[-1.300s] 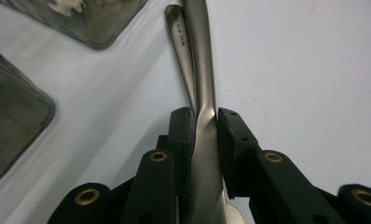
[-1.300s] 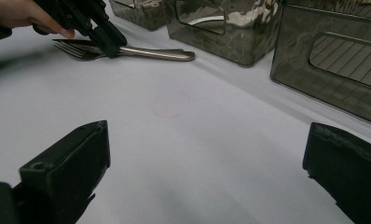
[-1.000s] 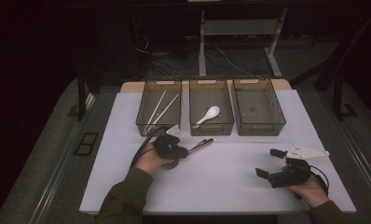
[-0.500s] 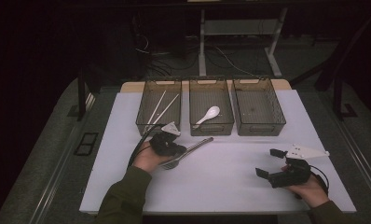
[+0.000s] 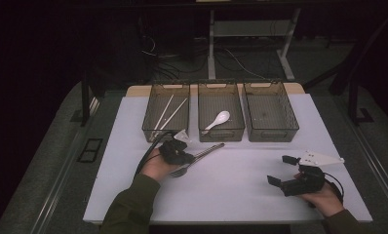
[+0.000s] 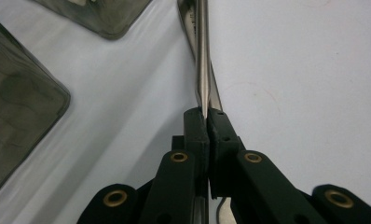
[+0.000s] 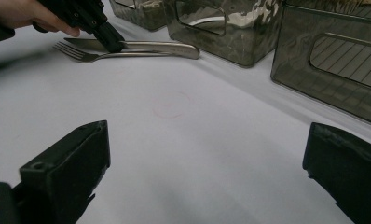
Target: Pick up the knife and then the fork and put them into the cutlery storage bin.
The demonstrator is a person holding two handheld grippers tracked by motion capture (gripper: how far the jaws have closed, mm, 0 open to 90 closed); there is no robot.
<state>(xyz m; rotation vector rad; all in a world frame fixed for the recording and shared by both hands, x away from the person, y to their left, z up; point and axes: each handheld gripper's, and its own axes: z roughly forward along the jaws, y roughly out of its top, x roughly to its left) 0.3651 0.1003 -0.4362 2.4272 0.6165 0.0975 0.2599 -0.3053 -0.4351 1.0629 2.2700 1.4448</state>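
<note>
A metal knife point(image 5: 209, 148) and a fork point(image 5: 180, 172) lie together on the white table, just in front of the bins. My left gripper point(image 5: 189, 157) is shut on the knife near the middle of its length. In the left gripper view the jaws point(image 6: 206, 114) pinch the thin metal edge point(image 6: 201, 56), with a second metal strip right beside it. The right gripper view shows the left gripper point(image 7: 110, 37) on the knife point(image 7: 165, 46), with the fork's tines point(image 7: 69, 50) in front. My right gripper point(image 5: 281, 169) rests at the front right, open and holding nothing point(image 7: 207, 128).
Three smoky plastic bins stand in a row at the back. The left bin point(image 5: 158, 134) holds chopsticks point(image 5: 167, 111), the middle bin point(image 5: 221, 135) a white spoon point(image 5: 218, 119), and the right bin point(image 5: 271, 135) nothing. White table surface point(image 5: 231, 190) stretches between my hands.
The cutlery at my left gripper has shifted a little and shows as a longer bright strip. Both hands have stayed in place.
</note>
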